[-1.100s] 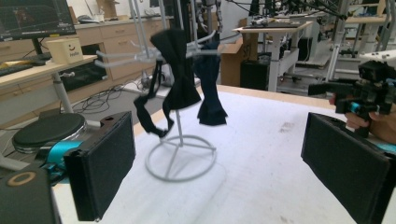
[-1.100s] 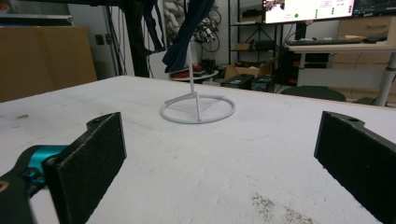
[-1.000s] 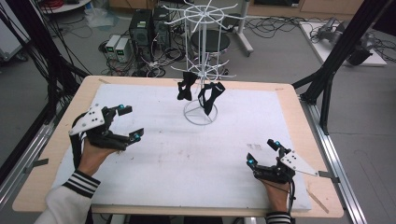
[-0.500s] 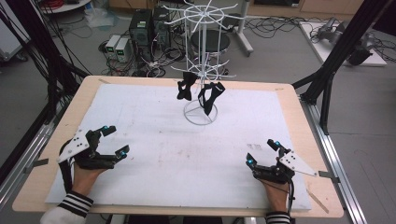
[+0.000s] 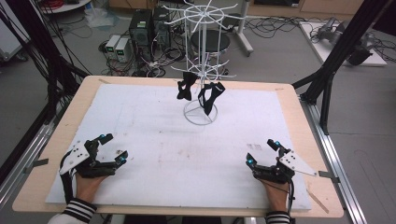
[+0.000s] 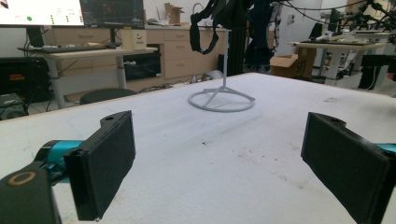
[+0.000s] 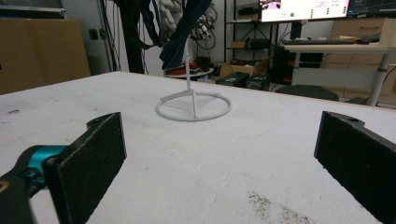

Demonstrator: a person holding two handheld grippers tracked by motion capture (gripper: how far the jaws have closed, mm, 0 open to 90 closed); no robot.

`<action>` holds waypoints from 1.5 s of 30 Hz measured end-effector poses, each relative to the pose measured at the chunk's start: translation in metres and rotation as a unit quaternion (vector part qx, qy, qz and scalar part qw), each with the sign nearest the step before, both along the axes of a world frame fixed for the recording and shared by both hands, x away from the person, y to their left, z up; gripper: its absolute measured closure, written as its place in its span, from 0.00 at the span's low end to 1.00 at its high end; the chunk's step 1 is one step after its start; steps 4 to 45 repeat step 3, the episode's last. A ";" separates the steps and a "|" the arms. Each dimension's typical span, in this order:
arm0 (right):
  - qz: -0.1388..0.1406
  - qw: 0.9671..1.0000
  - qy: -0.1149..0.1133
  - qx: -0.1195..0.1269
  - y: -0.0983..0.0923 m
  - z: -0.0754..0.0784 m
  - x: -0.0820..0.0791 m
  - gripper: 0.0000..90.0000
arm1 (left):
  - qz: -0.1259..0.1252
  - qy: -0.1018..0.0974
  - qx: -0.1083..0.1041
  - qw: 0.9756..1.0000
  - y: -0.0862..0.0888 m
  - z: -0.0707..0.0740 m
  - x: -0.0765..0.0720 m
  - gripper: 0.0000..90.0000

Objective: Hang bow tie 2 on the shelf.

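white wire rack (image 5: pixel 200 60) stands at 12 o'clock on the white mat (image 5: pixel 154 140), its ring base (image 5: pixel 200 113) flat on the mat near the far edge, thin pole upright. two black bow ties hang off the low hooks: one (image 5: pixel 185 86) at about 10 o'clock of the pole, other one (image 5: pixel 209 95) at about 2 o'clock, both clear of the mat, dangling above the ring

left gripper (image 5: pixel 108 148) at 8 o'clock of the mat, near the front edge, held in a hand (image 5: pixel 87 182) with a striped cuff, jaws spread wide, nothing between them. in the left gripper view the two black pads (image 6: pixel 105 163) sit far apart, bare mat between, ring base (image 6: pixel 222 100) ahead and well apart

right gripper (image 5: pixel 261 151) at 4 o'clock, also near the front edge, grey plate (image 5: pixel 294 163) on top, jaws released and empty. right gripper view: pads (image 7: pixel 91 163) wide apart, ring base (image 7: pixel 194 108) straight ahead at 12 o'clock, dark fabric (image 7: pixel 180 37) hanging over it, well apart from the jaws

both grippers low over the mat, well apart from each other and from the rack

wooden table (image 5: pixel 299 116) rim shows around the mat
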State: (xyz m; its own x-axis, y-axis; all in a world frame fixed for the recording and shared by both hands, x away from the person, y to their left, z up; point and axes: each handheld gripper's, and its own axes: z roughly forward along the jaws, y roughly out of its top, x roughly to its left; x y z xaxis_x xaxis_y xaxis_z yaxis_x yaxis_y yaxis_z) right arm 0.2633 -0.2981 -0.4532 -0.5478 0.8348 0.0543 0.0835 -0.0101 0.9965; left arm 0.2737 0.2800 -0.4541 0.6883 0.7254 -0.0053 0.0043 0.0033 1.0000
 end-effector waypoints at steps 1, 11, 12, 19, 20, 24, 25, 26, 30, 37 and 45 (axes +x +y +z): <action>0.001 1.000 0.000 -0.001 0.000 0.000 0.000 0.02 | 0.000 0.000 -0.001 1.000 0.000 0.000 0.000 0.12; 0.000 1.000 -0.006 -0.005 0.000 0.000 0.000 0.02 | 0.005 0.001 -0.004 1.000 0.001 0.000 0.000 0.12; 0.000 1.000 -0.006 -0.005 0.000 0.000 0.000 0.02 | 0.005 0.001 -0.004 1.000 0.001 0.000 0.000 0.12; 0.000 1.000 -0.006 -0.005 0.000 0.000 0.000 0.02 | 0.005 0.001 -0.004 1.000 0.001 0.000 0.000 0.12; 0.000 1.000 -0.006 -0.005 0.000 0.000 0.000 0.02 | 0.005 0.001 -0.004 1.000 0.001 0.000 0.000 0.12; 0.000 1.000 -0.006 -0.005 0.000 0.000 0.000 0.02 | 0.005 0.001 -0.004 1.000 0.001 0.000 0.000 0.12; 0.000 1.000 -0.006 -0.005 0.000 0.000 0.000 0.02 | 0.005 0.001 -0.004 1.000 0.001 0.000 0.000 0.12; 0.000 1.000 -0.006 -0.005 0.000 0.000 0.000 0.02 | 0.005 0.001 -0.004 1.000 0.001 0.000 0.000 0.12; 0.000 1.000 -0.006 -0.005 0.000 0.000 0.000 0.02 | 0.005 0.001 -0.004 1.000 0.001 0.000 0.000 0.12; 0.000 1.000 -0.006 -0.005 0.000 0.000 0.000 0.02 | 0.005 0.001 -0.004 1.000 0.001 0.000 0.000 0.12; 0.000 1.000 -0.006 -0.005 0.000 0.000 0.000 0.02 | 0.005 0.001 -0.004 1.000 0.001 0.000 0.000 0.12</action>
